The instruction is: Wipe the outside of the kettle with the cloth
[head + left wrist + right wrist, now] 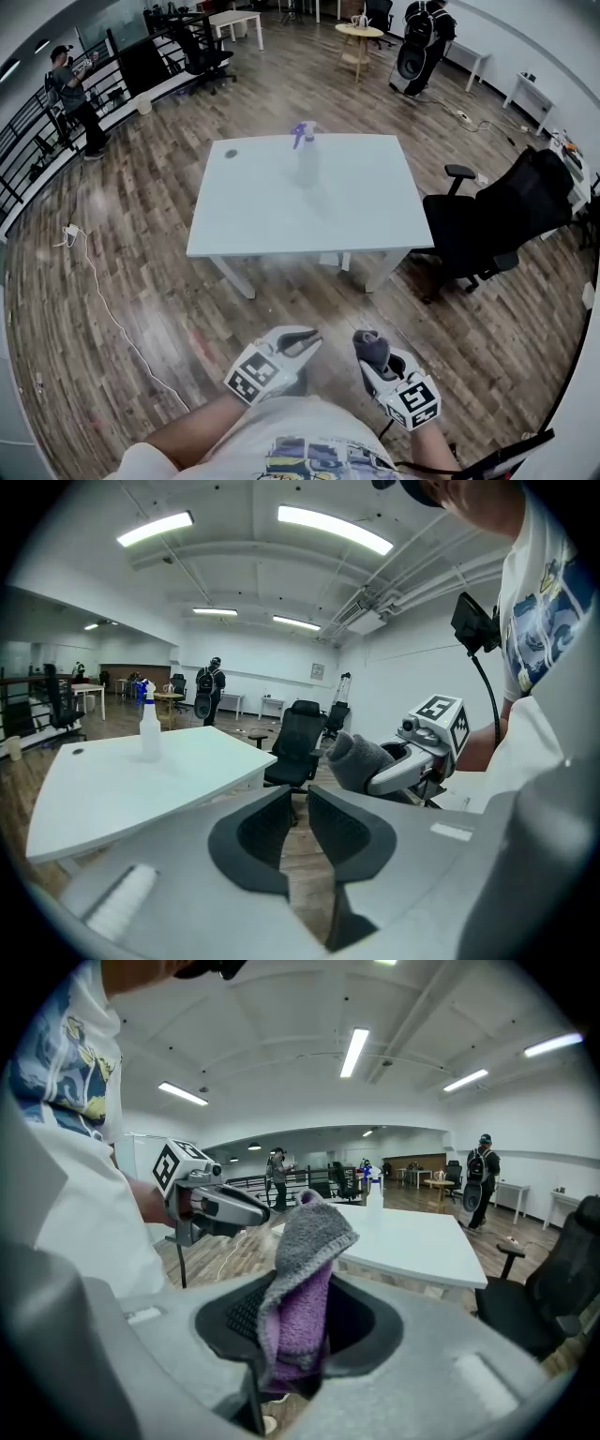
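**Flat Office Light, Bent Edges**

Fluorescent ceiling strips [333, 529] fill the room with bright, even white light, and shadows around the white table [309, 202] are faint. In the head view the spray bottle [304, 155] on that table is smeared by blur, and the wooden floor [122, 244] beside it shows a pale sheen. Fisheye curvature bends every frame toward dark corners. The cloth [298, 1269] reads crisp; the left gripper [298, 801] looks soft near the lens.
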Demonstrator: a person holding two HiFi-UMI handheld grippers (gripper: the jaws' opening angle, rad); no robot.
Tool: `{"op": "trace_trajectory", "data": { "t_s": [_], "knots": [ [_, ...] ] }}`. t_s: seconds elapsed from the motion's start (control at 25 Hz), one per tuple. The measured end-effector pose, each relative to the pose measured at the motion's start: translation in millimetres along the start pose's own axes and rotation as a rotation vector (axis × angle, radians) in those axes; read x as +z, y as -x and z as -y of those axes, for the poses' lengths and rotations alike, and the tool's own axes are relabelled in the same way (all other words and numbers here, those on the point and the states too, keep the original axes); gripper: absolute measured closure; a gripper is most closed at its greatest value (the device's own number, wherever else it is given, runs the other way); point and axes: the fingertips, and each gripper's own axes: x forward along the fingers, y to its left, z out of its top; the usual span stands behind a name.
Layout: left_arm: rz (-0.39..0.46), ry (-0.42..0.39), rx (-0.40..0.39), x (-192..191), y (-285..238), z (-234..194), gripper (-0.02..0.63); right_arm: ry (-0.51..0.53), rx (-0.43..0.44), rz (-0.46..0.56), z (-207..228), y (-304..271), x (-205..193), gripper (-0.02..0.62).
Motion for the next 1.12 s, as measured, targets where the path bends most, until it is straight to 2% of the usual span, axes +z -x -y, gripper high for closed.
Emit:
{"op": "trace_trajectory", "data": {
  "t_s": [0.28,0.6,0.72,0.96,1.12],
  "knots": [
    [0.036,-0.029,0.011,41,-40,-73,0.515,0.002,-0.036,0.008,52,-42,43,0.463],
    [0.062,-0.030,0.116,74,-80,-180,0.462,0.009,-0.046,0.014,103,-100,82,0.462],
    [0.088,-0.001,0.174,93,-100,-218,0.433,0.023,-0.026,0.009,121,-113,94,0.462],
    [0.107,0.058,0.346,125,-162,-297,0.399,0.042,0.050,-0.022,199,-133,105,0.462],
    [0.146,0.162,0.507,142,-191,-354,0.370,0.126,0.119,-0.025,253,-145,130,0.462]
  ]
}}
